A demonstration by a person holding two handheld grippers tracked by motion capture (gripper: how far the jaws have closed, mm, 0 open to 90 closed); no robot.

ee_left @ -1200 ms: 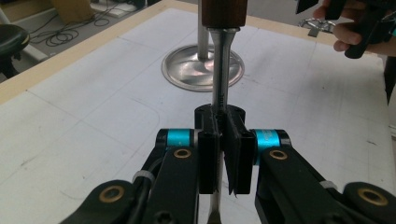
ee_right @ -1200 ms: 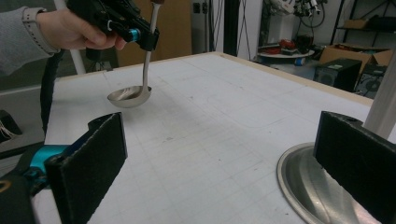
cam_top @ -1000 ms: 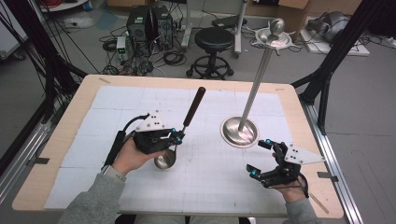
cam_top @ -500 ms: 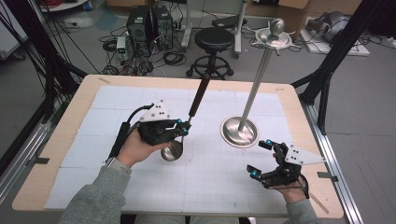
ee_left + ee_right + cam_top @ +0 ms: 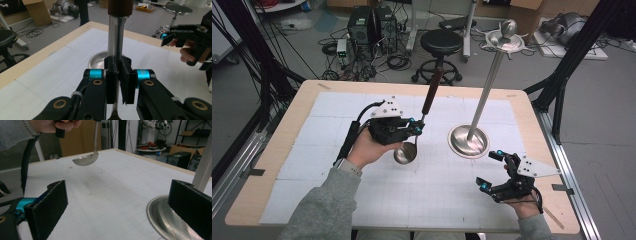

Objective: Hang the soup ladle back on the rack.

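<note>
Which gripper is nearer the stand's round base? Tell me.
Right. The right gripper hangs open just beside the stand base; the left gripper, shut on the ladle, is farther off, across the table.

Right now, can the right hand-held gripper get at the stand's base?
Probably yes: the right hand-held gripper sits open beside the stand's base, bare mat between; the ladle hangs well off to the left.

ladle (image 5: 412,142) held up over table (image 5: 302,115) centre-left, in left gripper (image 5: 416,129). stand (image 5: 468,140) on table to its right. right gripper (image 5: 492,170) in front of stand, near front-right corner.
</note>
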